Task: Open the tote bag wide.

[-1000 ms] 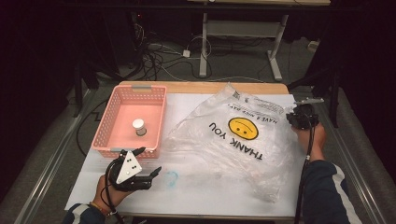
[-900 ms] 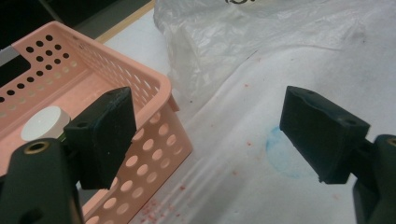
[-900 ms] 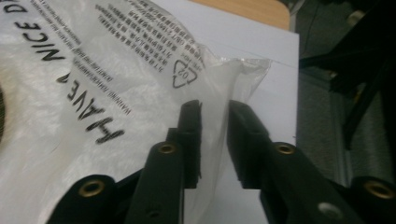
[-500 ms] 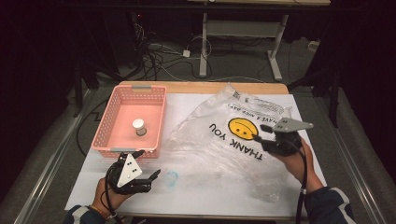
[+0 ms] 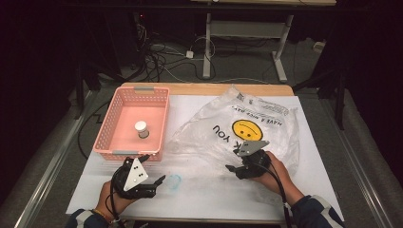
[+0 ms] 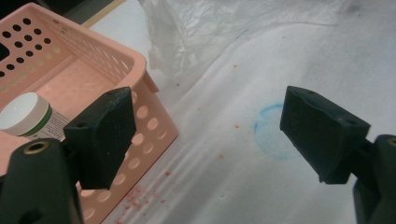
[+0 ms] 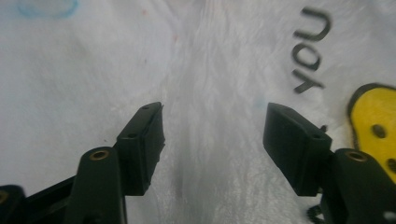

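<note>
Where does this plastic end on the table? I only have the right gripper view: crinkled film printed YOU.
Observer: It is a plastic bag covering the table's right half, and a pink basket stands by its left edge.
Operator: Anything in the basket?
Observer: One small white-lidded jar, upright.
Operator: And the other hand?
Observer: The left gripper is open and empty beside the basket's near corner, with a blue ring mark just ahead of it.
</note>
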Available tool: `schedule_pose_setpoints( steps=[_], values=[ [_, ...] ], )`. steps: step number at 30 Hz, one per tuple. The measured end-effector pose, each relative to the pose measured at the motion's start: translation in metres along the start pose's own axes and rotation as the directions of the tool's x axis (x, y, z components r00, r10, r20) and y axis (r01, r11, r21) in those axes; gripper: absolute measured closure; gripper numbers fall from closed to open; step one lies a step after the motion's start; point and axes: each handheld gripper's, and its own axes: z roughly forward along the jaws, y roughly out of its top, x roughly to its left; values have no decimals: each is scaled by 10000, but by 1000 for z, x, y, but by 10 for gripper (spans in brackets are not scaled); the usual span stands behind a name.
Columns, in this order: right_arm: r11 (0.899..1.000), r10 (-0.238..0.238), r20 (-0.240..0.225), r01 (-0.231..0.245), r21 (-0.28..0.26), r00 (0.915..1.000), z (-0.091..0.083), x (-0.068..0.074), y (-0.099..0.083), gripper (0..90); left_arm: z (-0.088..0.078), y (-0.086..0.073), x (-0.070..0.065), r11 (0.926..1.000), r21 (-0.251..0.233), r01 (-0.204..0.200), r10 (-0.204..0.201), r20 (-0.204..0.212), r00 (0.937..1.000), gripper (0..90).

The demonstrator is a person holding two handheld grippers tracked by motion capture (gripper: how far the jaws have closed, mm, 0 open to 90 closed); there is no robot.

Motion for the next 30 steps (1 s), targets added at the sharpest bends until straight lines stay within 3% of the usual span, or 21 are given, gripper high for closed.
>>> schedule_pose_setpoints(
  steps=[5, 8, 9, 11, 13, 16, 17, 21, 22, 23, 24, 25, 27, 28, 30],
  values=[
    [9970, 325, 65, -329, 702, 9995, 22, -2, -8, 391, 2, 0, -1, 9999, 85, -58, 57, 54, 10000, 176],
    [9968, 639, -129, -632, 485, 9979, 24, -5, -10, 459, 2, -1, -1, 9999, 112, -60, 59, 53, 10000, 176],
    [9963, 733, -215, -722, 464, 9971, 24, -6, -10, 586, 2, -1, -1, 9999, 113, -50, 50, 44, 10000, 176],
    [9952, 866, -179, -857, 482, 9961, 24, -7, -10, 626, 2, -1, 0, 9999, 126, -19, 19, 33, 10000, 175],
    [9893, 1394, -233, -1382, 469, 9900, 24, -10, -11, 762, 2, -1, -1, 9999, 153, -44, 43, 39, 10000, 175],
    [9895, 1369, -139, -1361, 482, 9905, 24, -12, -10, 832, 2, -1, -1, 9999, 158, -57, 57, 36, 10000, 175],
    [9890, 1392, 23, -1392, 500, 9903, 24, -13, -10, 887, 2, -1, 0, 9999, 160, -54, 54, 21, 10000, 176],
    [9904, 1313, 356, -1327, 397, 9907, 23, -12, -7, 897, 1, -2, 1, 9999, 145, -5, 5, -15, 10000, 176],
    [9909, 1306, 513, -1321, 260, 9901, 23, -11, -5, 897, 1, -2, 2, 9999, 139, 11, -11, -1, 10000, 176],
    [9929, 1183, 954, -1191, 30, 9884, 20, -12, -1, 897, 1, -2, 3, 9999, 136, 38, -38, -17, 10000, 176],
    [9929, 1183, 954, -1191, 30, 9884, 20, -12, -1, 897, 1, -2, 3, 9999, 143, 52, -51, -28, 10000, 176],
    [9944, 1051, 1359, -1022, -276, 9851, 16, -13, 4, 897, 1, -3, 4, 9999, 160, 65, -65, -52, 10000, 176],
    [9948, 995, 1526, -949, -373, 9833, 15, -13, 6, 897, 0, -3, 4, 9998, 151, 94, -93, -77, 9999, 176],
    [9937, 992, 1899, -874, -695, 9768, 9, -15, 10, 898, 0, -3, 5, 9998, 147, 99, -97, -99, 9999, 176],
    [9909, 1077, 2114, -878, -1016, 9714, 3, -17, 15, 899, -1, -3, 6, 9999, 115, 127, -125, -121, 9998, 176]
  ],
)
